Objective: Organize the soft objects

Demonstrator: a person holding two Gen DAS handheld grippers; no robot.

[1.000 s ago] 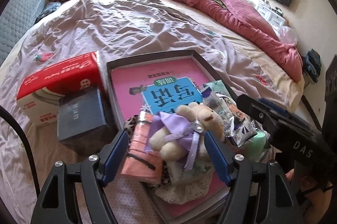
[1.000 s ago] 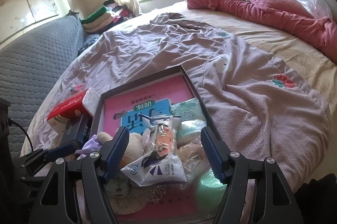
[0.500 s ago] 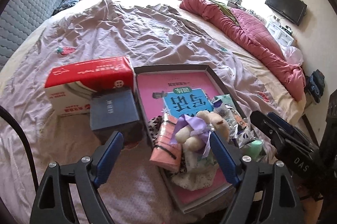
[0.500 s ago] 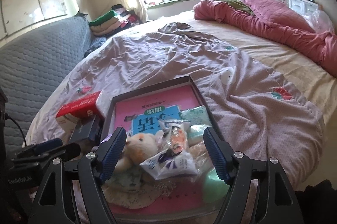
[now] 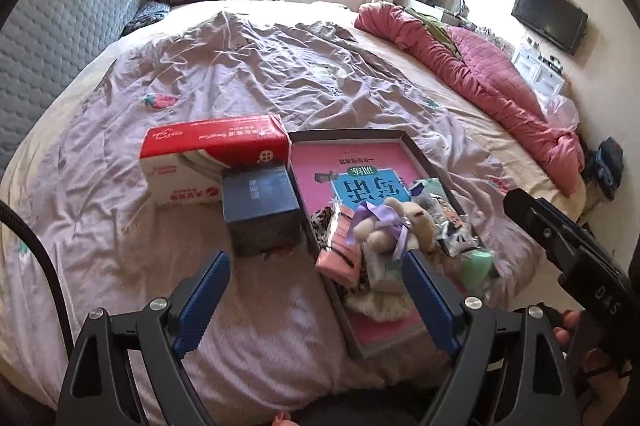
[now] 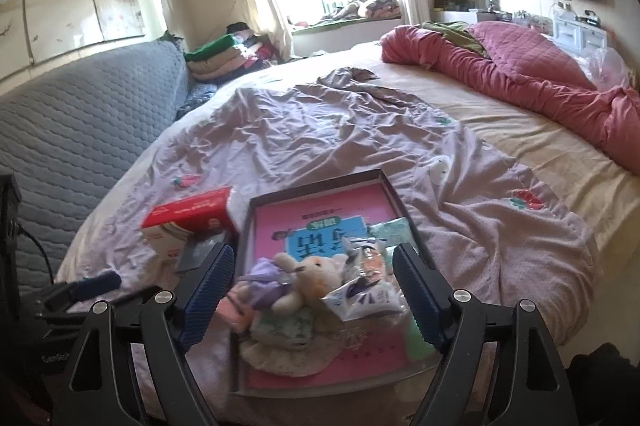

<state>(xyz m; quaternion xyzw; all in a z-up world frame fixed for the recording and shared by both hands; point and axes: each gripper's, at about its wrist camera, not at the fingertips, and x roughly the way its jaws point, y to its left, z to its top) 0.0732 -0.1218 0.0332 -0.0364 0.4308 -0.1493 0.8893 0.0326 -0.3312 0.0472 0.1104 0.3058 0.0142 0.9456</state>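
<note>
1. My left gripper (image 5: 316,290) and right gripper (image 6: 314,286) gape wide, holding nothing
2. Teddy bear (image 6: 308,280) lies piled in tray (image 6: 316,187)
3. Sorting stage unclear; I'd grip soft items gently

Left gripper (image 5: 316,276) (wide apart, empty) above the bedspread (image 5: 240,77), near the plush bear (image 5: 394,222) in the tray (image 5: 348,134).
</note>
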